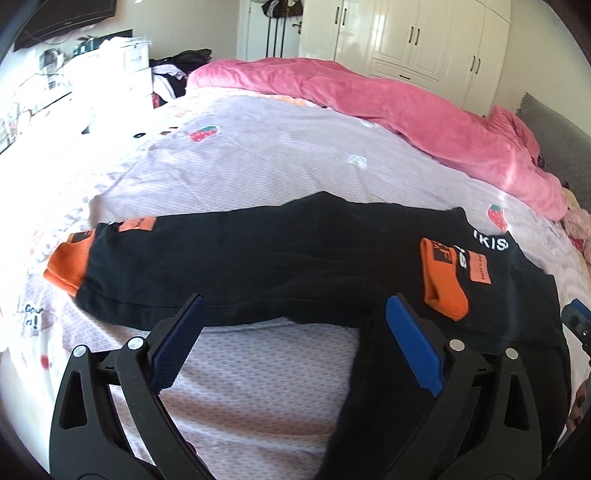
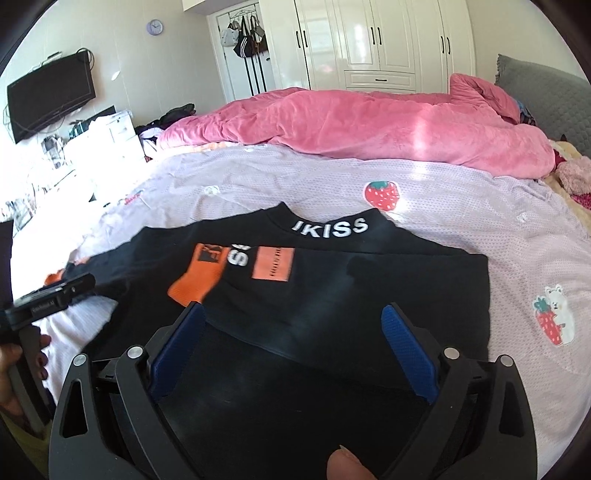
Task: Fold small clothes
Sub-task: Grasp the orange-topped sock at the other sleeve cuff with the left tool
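So the setting is a bedroom: in the left wrist view a lilac strawberry-print bedsheet point(image 1: 280, 158) covers the bed, a bunched pink blanket point(image 1: 406, 107) sits up around 1 o'clock, and white wardrobes point(image 1: 417, 33) stand behind it. The black top point(image 1: 258, 266) with its orange cuffs lies spread across the middle, one sleeve stretching out toward 9 o'clock and the other cuff already folded in over the body at about 3 o'clock. The left gripper point(image 1: 295, 314) hovers at the garment's near hem with its jaws spread wide and nothing between them. Risk here: that long sleeve is loose, and a grab that pinches sheet along with fabric would probably drag the whole thing crooked. Over in the right wrist view, same bed, plus a wall-mounted TV point(image 2: 51, 96) at 10 o'clock and a little clock point(image 2: 154, 27) near 11. The right gripper point(image 2: 293, 317) is also wide open over the top's body, holding nothing. The folded layers underneath look slack, so a careless pull could likely undo the fold. The collar lettering sits at 12 o'clock.
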A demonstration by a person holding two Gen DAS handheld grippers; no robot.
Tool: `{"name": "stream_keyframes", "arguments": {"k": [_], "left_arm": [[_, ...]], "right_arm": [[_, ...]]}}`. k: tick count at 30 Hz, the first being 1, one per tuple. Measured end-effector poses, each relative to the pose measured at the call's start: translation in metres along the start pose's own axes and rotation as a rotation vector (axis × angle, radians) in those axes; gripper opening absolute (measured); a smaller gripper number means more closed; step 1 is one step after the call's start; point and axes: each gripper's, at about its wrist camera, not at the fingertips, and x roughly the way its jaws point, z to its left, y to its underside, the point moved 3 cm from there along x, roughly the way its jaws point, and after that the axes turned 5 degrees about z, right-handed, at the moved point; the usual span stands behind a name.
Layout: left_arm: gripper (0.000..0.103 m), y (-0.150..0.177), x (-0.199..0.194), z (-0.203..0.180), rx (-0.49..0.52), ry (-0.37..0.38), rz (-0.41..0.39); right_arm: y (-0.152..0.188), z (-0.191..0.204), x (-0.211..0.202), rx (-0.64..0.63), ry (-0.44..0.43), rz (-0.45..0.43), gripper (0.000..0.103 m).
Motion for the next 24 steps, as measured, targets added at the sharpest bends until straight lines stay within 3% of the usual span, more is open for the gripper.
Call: {"name": "stream_keyframes", "arguments": {"k": [19, 24], "left_arm": [[0.091, -0.012, -0.015, 0.092, -0.161, -0.113, -0.076], [0.091, -0.011, -0.012, 0.114, -0.22, -0.11, -0.07]], "right_arm": [[-0.015, 0.109, 0.012, -0.124, -0.068, 0.024, 0.096], [-0.015, 0.135, 0.016, -0.166, -0.082, 0.031, 0.096]]}}
